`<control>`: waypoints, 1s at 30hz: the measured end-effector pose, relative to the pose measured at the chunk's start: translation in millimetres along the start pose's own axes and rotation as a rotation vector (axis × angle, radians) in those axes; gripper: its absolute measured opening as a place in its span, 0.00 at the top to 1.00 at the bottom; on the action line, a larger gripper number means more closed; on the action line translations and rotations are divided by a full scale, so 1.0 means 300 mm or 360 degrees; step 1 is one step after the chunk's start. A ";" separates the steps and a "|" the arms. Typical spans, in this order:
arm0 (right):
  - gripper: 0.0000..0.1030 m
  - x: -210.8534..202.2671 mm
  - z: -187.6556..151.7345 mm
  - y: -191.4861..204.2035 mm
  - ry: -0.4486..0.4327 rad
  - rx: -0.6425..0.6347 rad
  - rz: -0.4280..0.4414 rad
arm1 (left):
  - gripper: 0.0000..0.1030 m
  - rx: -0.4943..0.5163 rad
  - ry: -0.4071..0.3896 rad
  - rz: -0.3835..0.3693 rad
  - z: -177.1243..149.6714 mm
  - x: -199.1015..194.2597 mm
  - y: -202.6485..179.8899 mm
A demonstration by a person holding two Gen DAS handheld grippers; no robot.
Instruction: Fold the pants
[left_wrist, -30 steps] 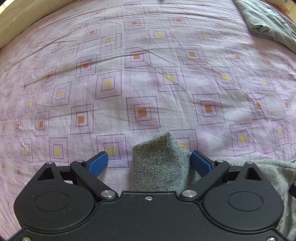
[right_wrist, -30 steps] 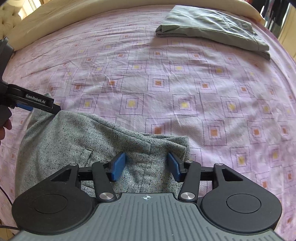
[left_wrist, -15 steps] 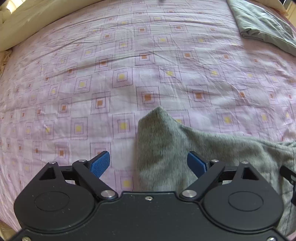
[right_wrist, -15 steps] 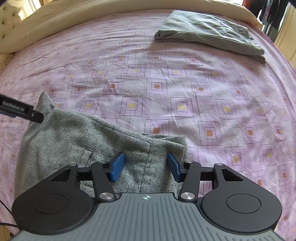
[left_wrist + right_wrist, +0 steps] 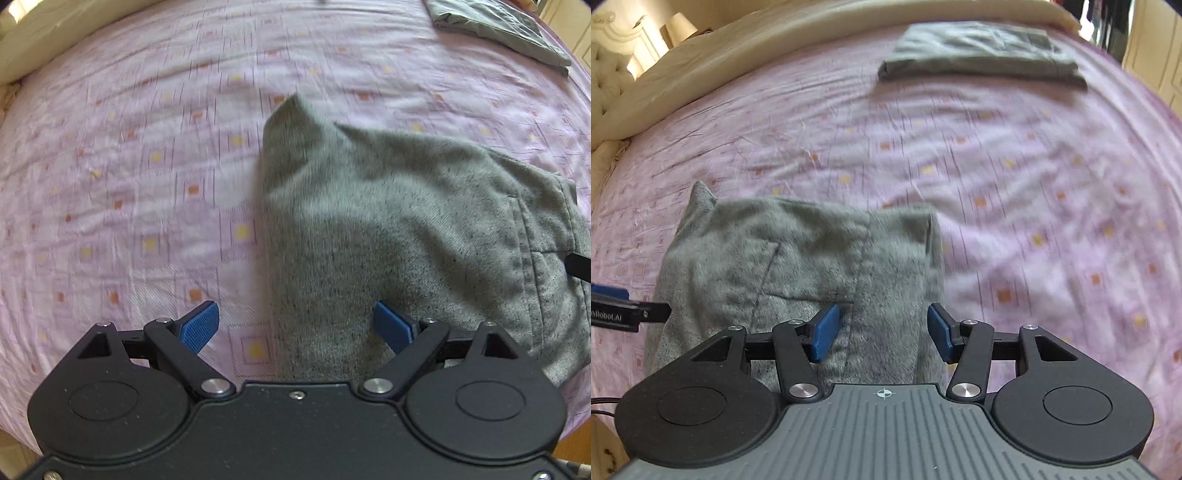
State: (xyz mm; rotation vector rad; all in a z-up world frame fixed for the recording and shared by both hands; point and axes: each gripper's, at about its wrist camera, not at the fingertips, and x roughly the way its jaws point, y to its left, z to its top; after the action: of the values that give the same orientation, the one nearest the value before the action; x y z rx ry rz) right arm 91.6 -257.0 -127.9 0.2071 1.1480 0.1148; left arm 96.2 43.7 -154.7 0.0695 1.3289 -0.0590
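The bed sheet (image 5: 147, 166) — lilac, printed with small squares — filled most of both views, with a cream bolster (image 5: 775, 55) along its upper edge in the right wrist view. The grey pants (image 5: 388, 229) lay bunched on the sheet, occupying the centre and right of the left wrist view and the lower left of the right wrist view; one corner stood up in a peak at the upper centre of the left view. A second garment, olive and folded flat (image 5: 982, 51), rested well apart at the top of the right view (upper right corner in the left view).

The left gripper (image 5: 295, 326) stood wide open at the bottom of its frame, holding nothing; its left pad was over bare sheet, its right pad over the pants, and I could not tell whether either touched. The right gripper (image 5: 882, 330) was likewise open — its jaws had just been widening — with pants fabric between the blue pads but gripped by neither. Both frames were motion-blurred.
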 end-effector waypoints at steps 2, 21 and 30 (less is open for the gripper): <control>0.38 0.029 0.002 -0.028 0.0025 0.0059 0.0026 | 0.06 -0.0040 0.0024 -0.0021 0.006 0.035 0.009; 0.41 0.088 0.028 -0.094 0.0072 0.0050 0.0339 | 0.03 -0.0291 0.0082 -0.0277 0.044 0.134 0.070; 0.70 0.001 0.038 -0.058 0.0011 0.0072 0.0350 | 0.73 -0.0295 -0.0042 -0.0291 0.009 0.006 -0.007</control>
State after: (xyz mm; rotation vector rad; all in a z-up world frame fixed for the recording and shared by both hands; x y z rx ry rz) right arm 101.8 -275.0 -127.5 0.3732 1.1327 0.2842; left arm 99.2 41.3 -155.9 -0.2097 1.3060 -0.0909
